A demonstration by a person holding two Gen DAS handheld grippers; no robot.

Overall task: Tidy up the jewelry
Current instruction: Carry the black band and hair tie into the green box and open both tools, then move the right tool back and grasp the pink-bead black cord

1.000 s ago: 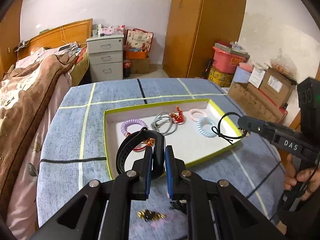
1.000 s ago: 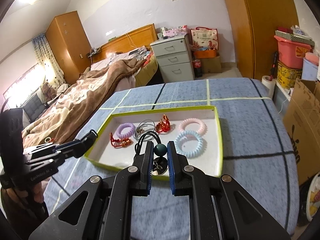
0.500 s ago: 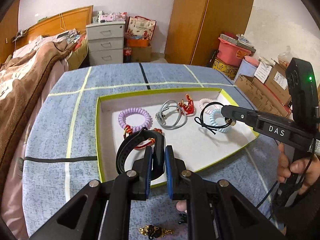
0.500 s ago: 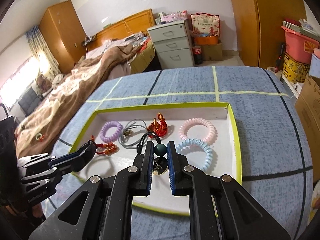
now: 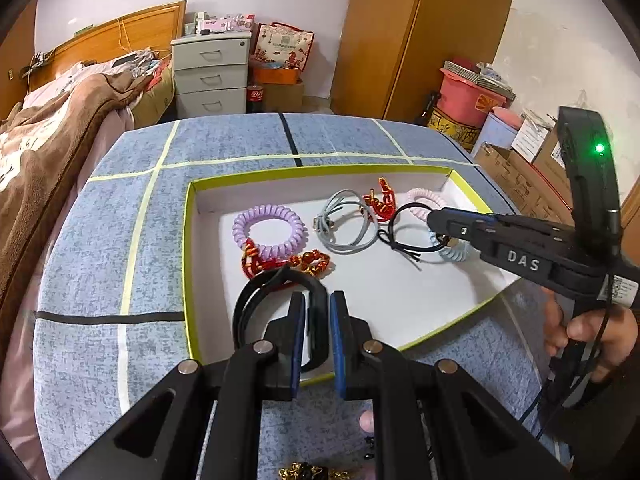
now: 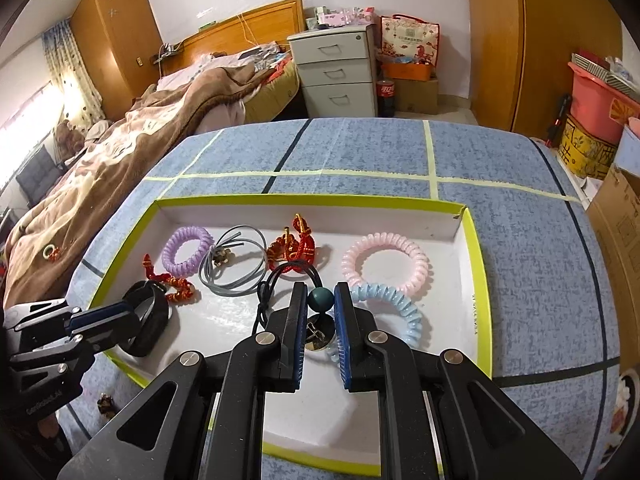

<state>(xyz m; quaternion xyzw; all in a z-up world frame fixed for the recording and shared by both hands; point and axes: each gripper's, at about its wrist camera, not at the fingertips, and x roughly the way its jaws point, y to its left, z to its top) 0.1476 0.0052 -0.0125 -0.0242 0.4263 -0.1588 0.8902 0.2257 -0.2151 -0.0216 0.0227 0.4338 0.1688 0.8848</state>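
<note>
A white tray with a lime rim (image 5: 192,256) (image 6: 480,280) lies on the blue table. In it lie a purple coil band (image 5: 268,230), a grey cord loop (image 5: 346,224), red knotted charms (image 5: 382,200), a pink coil band (image 6: 384,264) and a light blue coil band (image 6: 394,308). My left gripper (image 5: 318,320) is shut on a black wristband (image 5: 276,304) over the tray's near left part. My right gripper (image 6: 320,312) is shut on a black hair tie with a dark green bead (image 6: 320,299), low over the tray beside the blue band.
A small gold and dark trinket (image 5: 308,472) lies on the table in front of the tray, also in the right wrist view (image 6: 106,404). A bed (image 6: 140,120) stands to the left, a drawer cabinet (image 5: 210,76) behind, boxes and a pink bin (image 5: 468,100) to the right.
Both grippers have moved forward over the tray and lower. The right gripper carried the hair tie from the tray's right edge to above the blue band. The left still holds the wristband.
</note>
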